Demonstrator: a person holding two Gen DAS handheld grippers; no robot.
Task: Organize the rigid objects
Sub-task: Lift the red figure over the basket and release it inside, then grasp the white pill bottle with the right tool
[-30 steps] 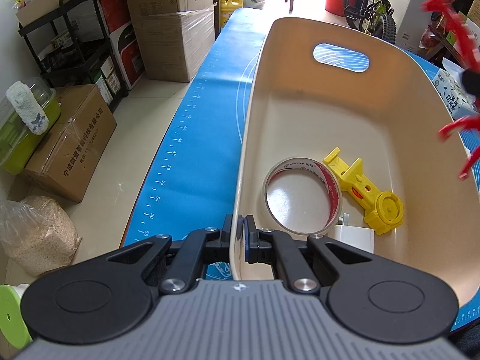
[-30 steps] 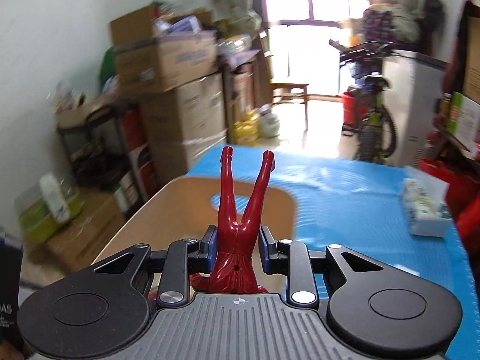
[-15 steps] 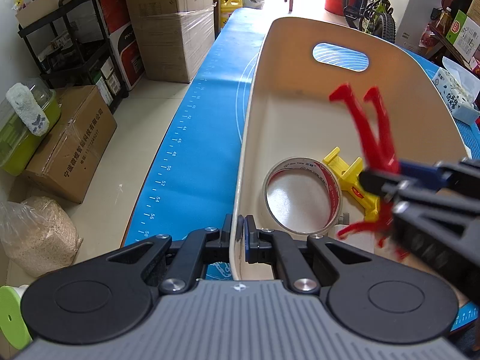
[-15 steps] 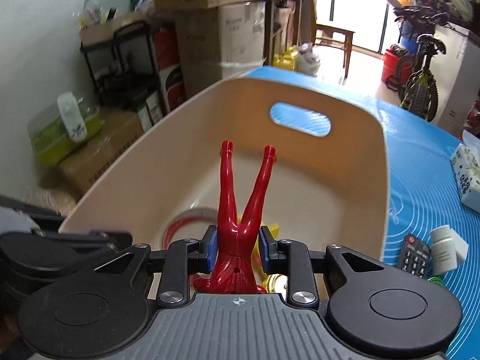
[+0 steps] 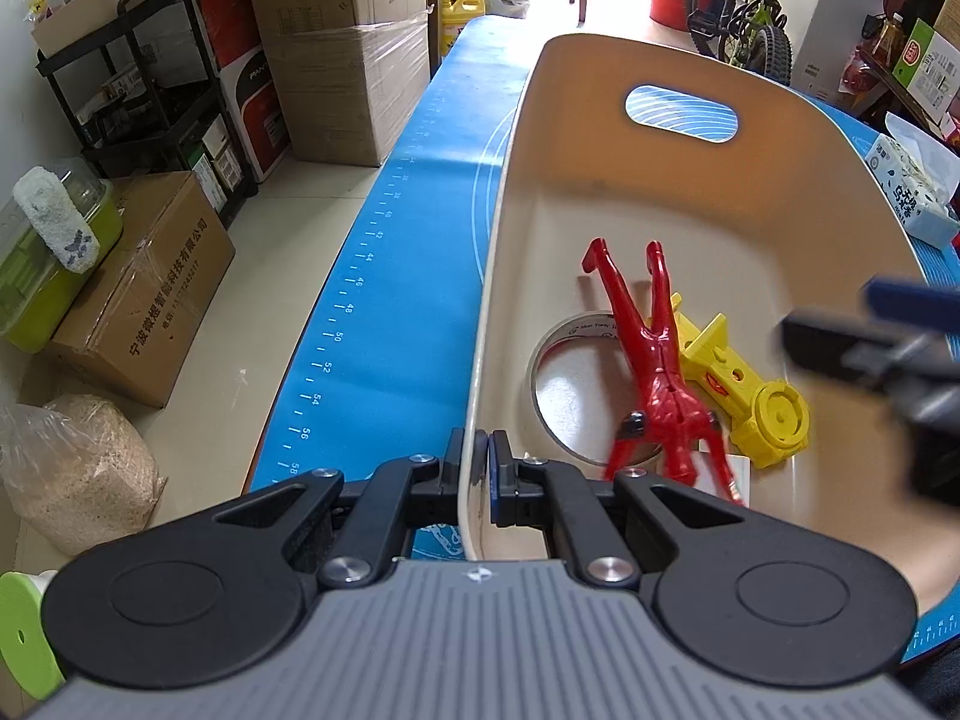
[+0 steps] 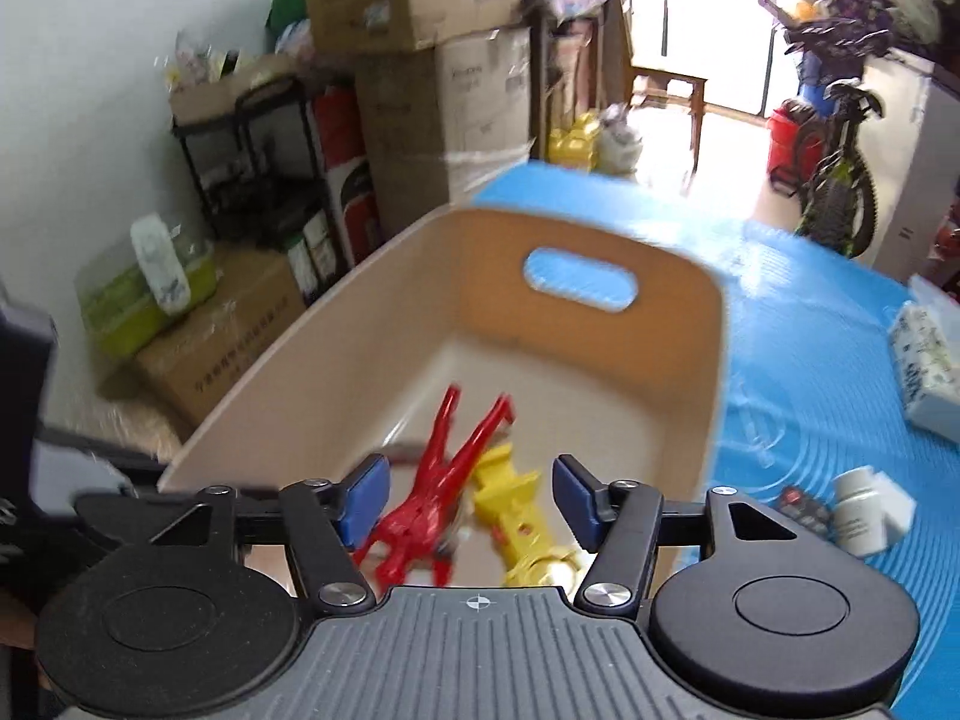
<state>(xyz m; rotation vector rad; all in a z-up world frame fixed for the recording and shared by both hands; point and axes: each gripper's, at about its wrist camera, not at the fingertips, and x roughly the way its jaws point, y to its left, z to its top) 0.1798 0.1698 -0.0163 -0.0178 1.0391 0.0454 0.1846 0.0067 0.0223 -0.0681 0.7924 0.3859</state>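
The red figure (image 5: pixel 660 360), pinched between the right gripper's (image 6: pixel 471 495) fingers half a second ago, now lies loose in the beige bin (image 5: pixel 690 192), sprawled across the tape roll (image 5: pixel 570 384) and against the yellow toy (image 5: pixel 750 390). The right gripper's jaws are now spread wide with nothing between them. The left gripper (image 5: pixel 477 468) still clamps the bin's near rim, jaws pressed together on the wall.

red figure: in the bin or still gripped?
In the bin. The red figure lies across the tape roll and yellow toy; the right hand-held gripper is open, its pads apart and clear of it.
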